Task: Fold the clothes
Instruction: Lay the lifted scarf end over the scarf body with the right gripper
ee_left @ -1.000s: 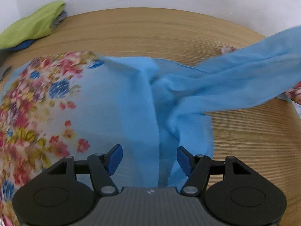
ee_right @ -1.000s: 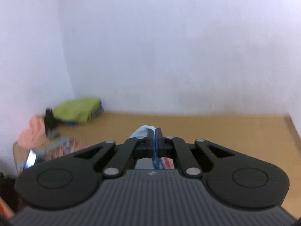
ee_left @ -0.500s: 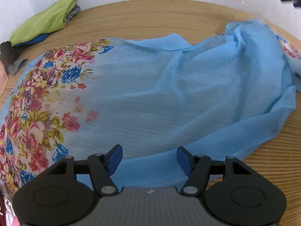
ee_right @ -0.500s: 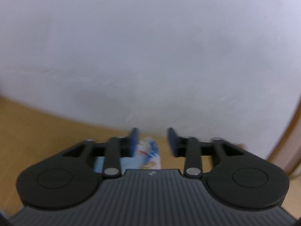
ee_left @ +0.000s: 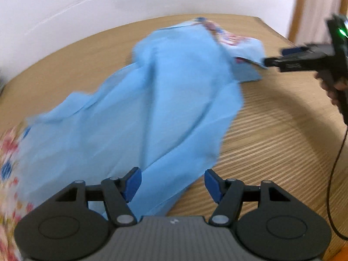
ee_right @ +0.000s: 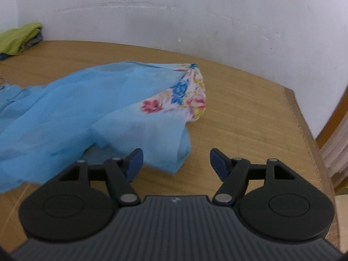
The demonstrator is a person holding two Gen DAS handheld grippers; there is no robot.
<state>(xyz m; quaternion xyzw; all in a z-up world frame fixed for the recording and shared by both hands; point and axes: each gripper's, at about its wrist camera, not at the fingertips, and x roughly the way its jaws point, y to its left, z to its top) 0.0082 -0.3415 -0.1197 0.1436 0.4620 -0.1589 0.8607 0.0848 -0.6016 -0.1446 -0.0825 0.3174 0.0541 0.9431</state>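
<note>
My right hand-held gripper (ee_right: 175, 161) was clenched on the scarf (ee_right: 87, 100) a second ago; its jaws are opening now, empty. The scarf lies rumpled on the tabletop (ee_right: 250, 117), seemingly half-folded. My left hand-held gripper (ee_left: 173, 182) hangs released above it.

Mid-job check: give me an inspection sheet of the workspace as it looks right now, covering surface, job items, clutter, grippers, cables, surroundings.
Surface: tan woven mat, bare at the right of the cloth.
Job's things: blue floral-bordered cloth lying rumpled on the mat, its flowered corner turned up at the far right end.
Clutter: green folded garment on a small pile at the far left by the wall.
Grippers: left gripper open over the cloth's near edge, gripping nothing; right gripper with jaws opening, pads not pressing the cloth.
Cables: black cable hanging below the right gripper.
Surroundings: white wall; wooden frame at right.
</note>
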